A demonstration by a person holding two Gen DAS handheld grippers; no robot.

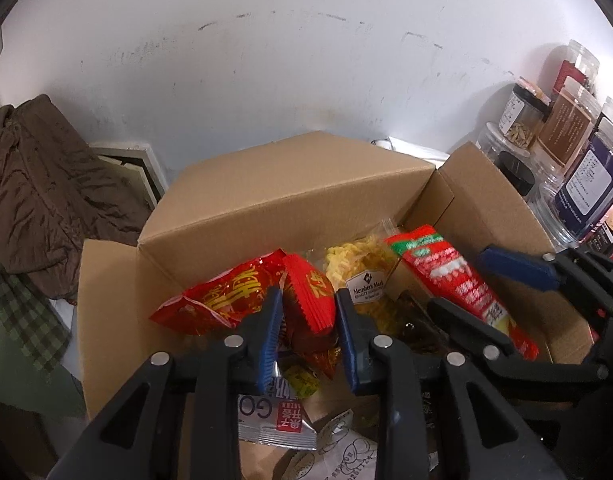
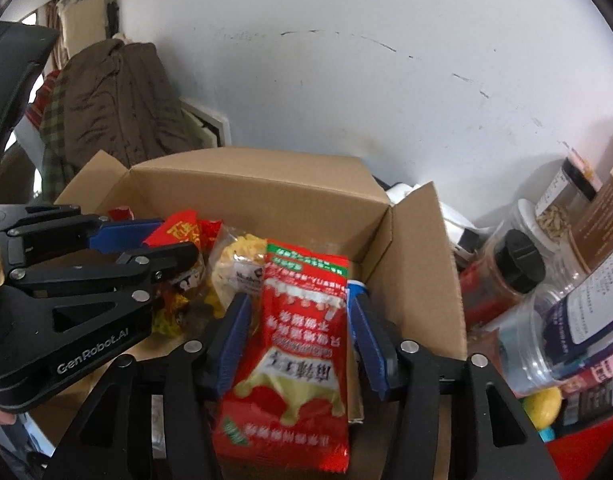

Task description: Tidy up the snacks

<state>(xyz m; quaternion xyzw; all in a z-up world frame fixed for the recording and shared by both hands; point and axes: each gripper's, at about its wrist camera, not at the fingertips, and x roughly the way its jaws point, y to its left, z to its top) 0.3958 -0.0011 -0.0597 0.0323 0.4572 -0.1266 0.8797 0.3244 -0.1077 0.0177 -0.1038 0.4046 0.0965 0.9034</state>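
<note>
I find my left gripper (image 1: pixel 308 330) clenched on a red snack packet (image 1: pixel 308 300), inside the cardboard box (image 1: pixel 290 200). My right gripper (image 2: pixel 302 344) stands released, jaws apart; a red-and-green snack packet (image 2: pixel 294 344) lies between its pads over the box.

The left tool (image 1: pixel 308 334) points down into an open cardboard box (image 1: pixel 290 196), its blue pads set against a small red packet (image 1: pixel 310 300) on both sides, though whether they truly press it is hard to tell. Beside it in the box lie a larger red bag (image 1: pixel 214 296) and a clear bag of yellow snacks (image 1: pixel 358 264). To the right, the right tool (image 1: pixel 478 284) straddles a long red sachet (image 1: pixel 458 284), and clear jars (image 1: pixel 578 152) stand outside the box.
</note>
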